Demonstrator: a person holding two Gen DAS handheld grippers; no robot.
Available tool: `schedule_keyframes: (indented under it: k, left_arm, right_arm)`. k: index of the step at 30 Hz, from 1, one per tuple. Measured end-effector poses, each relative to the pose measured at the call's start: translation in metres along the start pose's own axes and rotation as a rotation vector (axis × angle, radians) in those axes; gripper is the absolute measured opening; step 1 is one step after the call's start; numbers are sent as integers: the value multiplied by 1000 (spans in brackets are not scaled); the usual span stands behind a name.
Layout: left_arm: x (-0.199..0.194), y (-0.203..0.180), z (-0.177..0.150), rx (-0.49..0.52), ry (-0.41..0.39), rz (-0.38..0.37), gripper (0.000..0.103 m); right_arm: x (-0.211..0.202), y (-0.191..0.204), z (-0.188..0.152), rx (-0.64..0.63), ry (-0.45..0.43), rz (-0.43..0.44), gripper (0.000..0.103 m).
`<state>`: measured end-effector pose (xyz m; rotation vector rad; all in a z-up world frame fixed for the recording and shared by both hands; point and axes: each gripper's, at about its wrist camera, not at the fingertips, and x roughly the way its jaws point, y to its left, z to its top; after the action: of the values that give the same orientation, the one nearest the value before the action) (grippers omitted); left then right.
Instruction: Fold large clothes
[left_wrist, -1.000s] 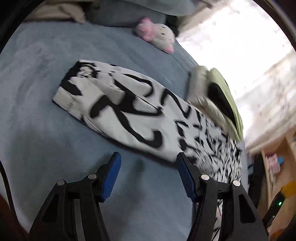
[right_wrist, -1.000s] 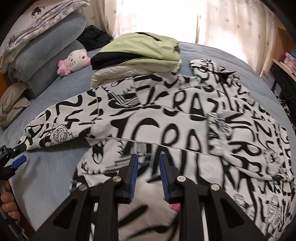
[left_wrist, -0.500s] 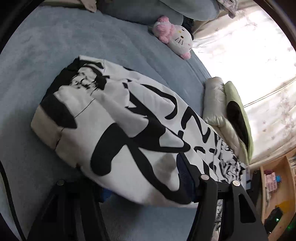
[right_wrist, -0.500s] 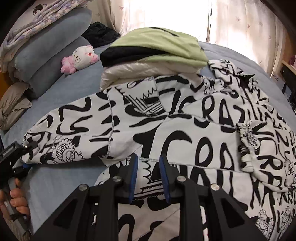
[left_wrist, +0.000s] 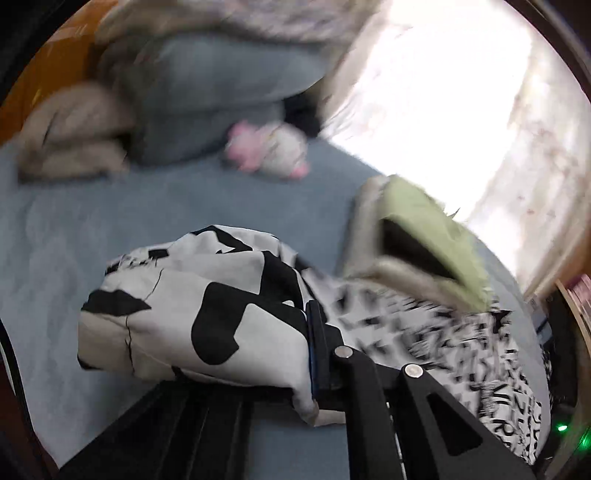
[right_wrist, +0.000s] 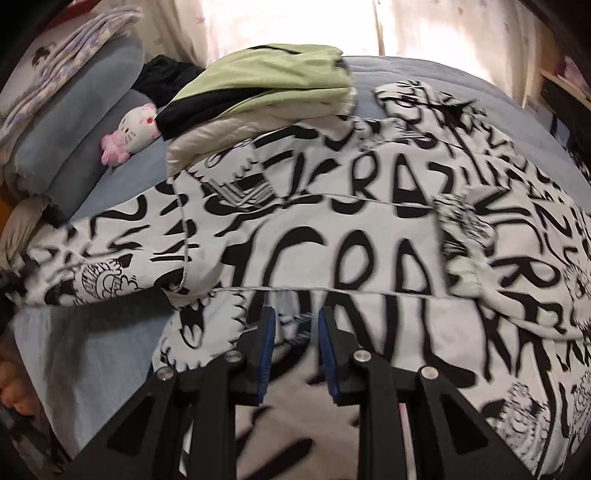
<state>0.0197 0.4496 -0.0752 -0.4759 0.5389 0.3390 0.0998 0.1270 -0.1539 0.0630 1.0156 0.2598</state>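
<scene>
Clamped in the left tool (left_wrist: 314, 354): the cuff end of the black-and-white printed jacket (right_wrist: 332, 236), sleeve raised off the blue bed (left_wrist: 110, 221). Ahead of the right tool (right_wrist: 295, 350), jaws a little apart, perhaps nipping the hem, though blur hides contact. Beyond the tools: a folded green garment (right_wrist: 266, 74). Folding barely begun; body spread flat, sleeves and halves left.

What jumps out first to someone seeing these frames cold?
The black-and-white graffiti-print jacket, spread across most of the blue bed. Next, its sleeve end bunched up and clamped in the left gripper, filling the middle of the left wrist view. Behind the jacket, a folded green, black and cream pile sits toward the bright window, with a pink-and-white plush toy beside the pillows.
</scene>
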Motion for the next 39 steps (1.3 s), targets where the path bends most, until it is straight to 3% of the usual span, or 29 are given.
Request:
schedule_keyframes:
  k: [5, 10, 14, 18, 20, 21, 22, 24, 27, 31, 39]
  left_arm:
    - [-40, -96, 8, 137, -58, -134, 5]
    - [-52, -196, -18, 267, -29, -273, 5]
    - [-41, -273, -61, 362, 42, -332, 5]
    - [-18, -331, -114, 470, 131, -342, 6]
    - [1, -357, -150, 552, 220, -349, 13]
    - [10, -367, -169, 587, 288, -362, 21]
    - [18, -371, -183, 605, 349, -375, 31]
    - [32, -378, -212, 624, 473, -388, 40]
    - [37, -378, -240, 634, 556, -373, 43]
    - [27, -373, -242, 611, 544, -396, 62]
    - [1, -344, -215, 571, 473, -355, 66]
  right_arm:
    - [-30, -48, -4, 83, -33, 8, 24]
    - [-70, -116, -13, 181, -93, -17, 24]
    - [-94, -167, -29, 232, -124, -71, 24]
    - [-106, -218, -48, 297, -117, -116, 24]
    - [-109, -236, -55, 325, -108, -128, 24]
    - [-110, -249, -60, 345, -101, -132, 24]
    - [-110, -256, -64, 357, -97, -133, 24]
    - [-111, -269, -71, 379, -91, -131, 24]
    - [-111, -282, -79, 391, -85, -124, 24]
    - [-111, -288, -83, 395, -87, -104, 24]
    - [-104, -281, -81, 385, -80, -46, 24]
